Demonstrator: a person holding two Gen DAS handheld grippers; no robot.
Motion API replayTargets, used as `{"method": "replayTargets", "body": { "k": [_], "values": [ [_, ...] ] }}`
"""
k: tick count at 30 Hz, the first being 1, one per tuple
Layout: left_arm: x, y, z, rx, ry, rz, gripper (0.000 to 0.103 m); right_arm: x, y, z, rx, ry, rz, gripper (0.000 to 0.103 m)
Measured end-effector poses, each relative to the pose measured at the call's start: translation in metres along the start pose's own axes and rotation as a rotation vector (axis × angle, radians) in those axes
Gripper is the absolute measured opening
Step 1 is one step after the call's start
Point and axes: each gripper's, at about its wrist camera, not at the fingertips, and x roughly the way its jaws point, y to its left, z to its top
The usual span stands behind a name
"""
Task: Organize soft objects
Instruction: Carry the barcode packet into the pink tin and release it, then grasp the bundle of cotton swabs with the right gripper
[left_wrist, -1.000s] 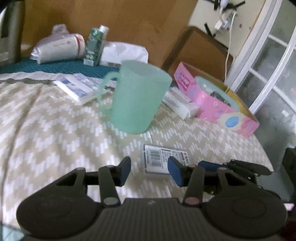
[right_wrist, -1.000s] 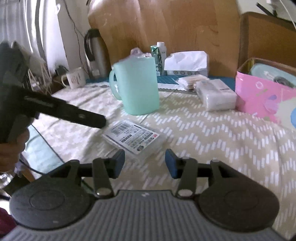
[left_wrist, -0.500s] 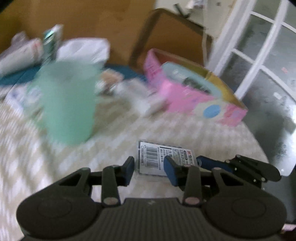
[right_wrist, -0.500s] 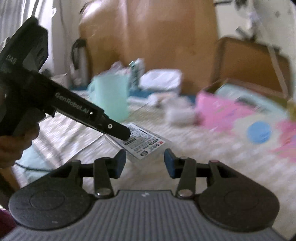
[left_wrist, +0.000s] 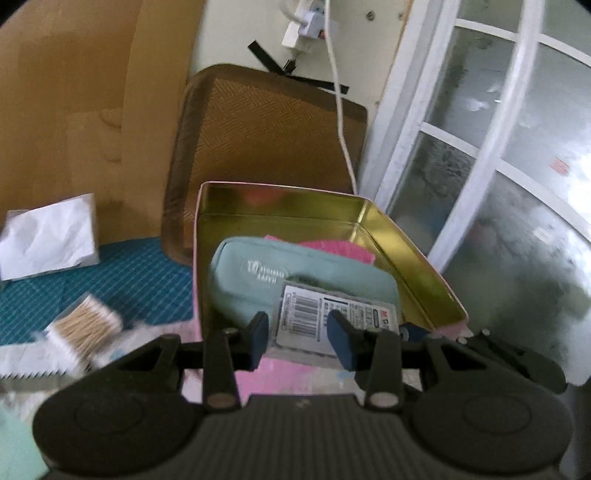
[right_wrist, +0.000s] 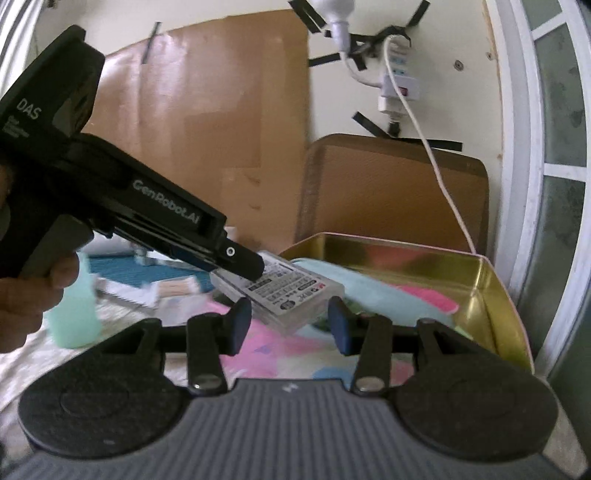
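The lower half of the teal fabric zip pouch (left_wrist: 295, 277) is covered by the clear plastic packet with a barcode label (left_wrist: 332, 317) ahead of the jaws. The label's small print cannot be read. Left of the jaws, the bundle of wooden cotton swabs (left_wrist: 83, 326) is blurred.

In the right wrist view, the packet's (right_wrist: 291, 291) far corner is hidden behind the black left gripper (right_wrist: 255, 267), so its grip cannot be judged. The pale green plastic cup (right_wrist: 75, 310) is partly hidden by the hand (right_wrist: 22, 295).
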Motion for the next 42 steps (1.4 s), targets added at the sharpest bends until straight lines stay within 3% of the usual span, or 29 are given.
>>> {"method": "replayTargets", "body": {
  "k": [6,9,10,13,16,20,26,32,35,37,38,39,42],
  "values": [
    [0.051,0.012,0.017,-0.027,0.035,0.05,0.037,0.044,-0.019,0.005,-0.002,0.06,-0.011,0.05],
    [0.079,0.021,0.017,-0.018,0.044,0.159,0.037,0.07,-0.022,0.001,-0.009,0.1,-0.135,0.051],
    [0.082,0.027,0.015,-0.042,0.056,0.195,0.032,0.069,-0.023,0.001,0.015,0.111,-0.157,0.051],
    [0.059,0.041,0.008,-0.129,0.004,0.142,0.03,0.04,-0.021,0.001,0.124,0.027,-0.105,0.05],
    [0.026,0.04,-0.006,-0.111,-0.067,0.149,0.031,0.017,-0.004,-0.005,0.131,-0.013,-0.082,0.049],
    [-0.011,0.032,-0.03,-0.058,-0.098,0.149,0.031,0.003,0.023,-0.012,0.108,-0.014,-0.017,0.037],
    [-0.065,0.028,-0.059,-0.01,-0.139,0.117,0.031,0.012,0.05,-0.004,0.127,0.03,0.117,0.024],
    [-0.103,0.045,-0.1,-0.003,-0.121,0.048,0.031,0.05,0.074,0.031,0.082,0.089,0.258,0.024],
    [-0.121,0.053,-0.122,0.007,-0.11,-0.009,0.031,0.093,0.087,0.055,0.089,0.19,0.333,0.029],
    [-0.128,0.06,-0.131,-0.011,-0.099,-0.027,0.032,0.126,0.106,0.067,0.033,0.24,0.315,0.049],
    [-0.129,0.062,-0.134,-0.01,-0.094,-0.031,0.032,0.148,0.118,0.071,-0.012,0.286,0.315,0.069],
    [-0.129,0.063,-0.137,-0.007,-0.091,-0.026,0.032,0.166,0.128,0.072,-0.043,0.326,0.318,0.075],
    [-0.132,0.066,-0.143,-0.006,-0.09,-0.013,0.033,0.223,0.152,0.066,-0.128,0.464,0.246,0.078]
  ]
}}
